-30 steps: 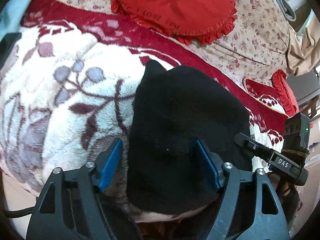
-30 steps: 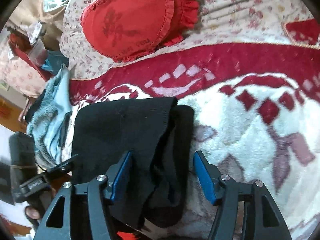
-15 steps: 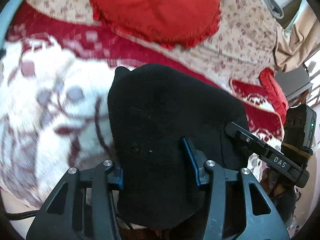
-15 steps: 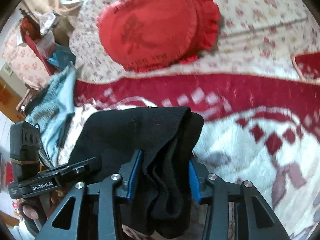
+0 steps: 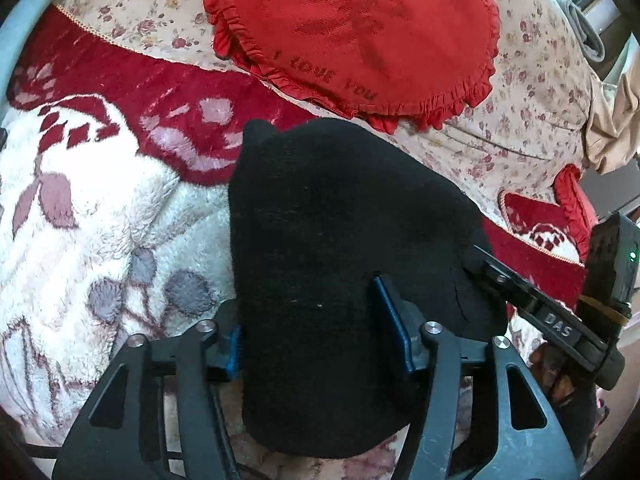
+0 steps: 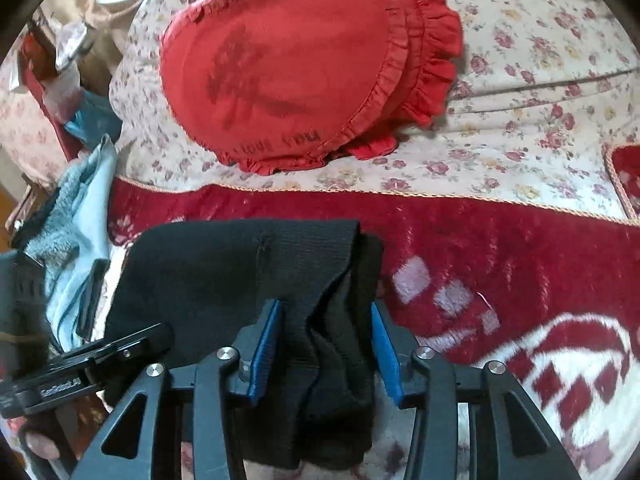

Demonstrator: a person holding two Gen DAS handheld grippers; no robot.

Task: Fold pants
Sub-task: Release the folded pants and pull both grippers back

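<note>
My left hand-held gripper (image 5: 320, 320) is clamped on the black pants (image 5: 340, 248): both blue pads press into a thick bundle of the fabric, which bulges over and largely hides the left pad. The pants lie folded into a compact stack on the red-and-white fleece blanket (image 5: 100, 208) covering the bed. Beyond the stack, a red ruffled cushion (image 5: 360, 36) rests on the floral bedspread (image 5: 520, 112). My right hand-held gripper (image 6: 326, 344) is closed on the right edge of the same pants (image 6: 224, 264), where several layers bunch in vertical ridges between its pads. In the right wrist view, a light blue towel (image 6: 80, 216) lies at the far left, beside the pants.
</note>
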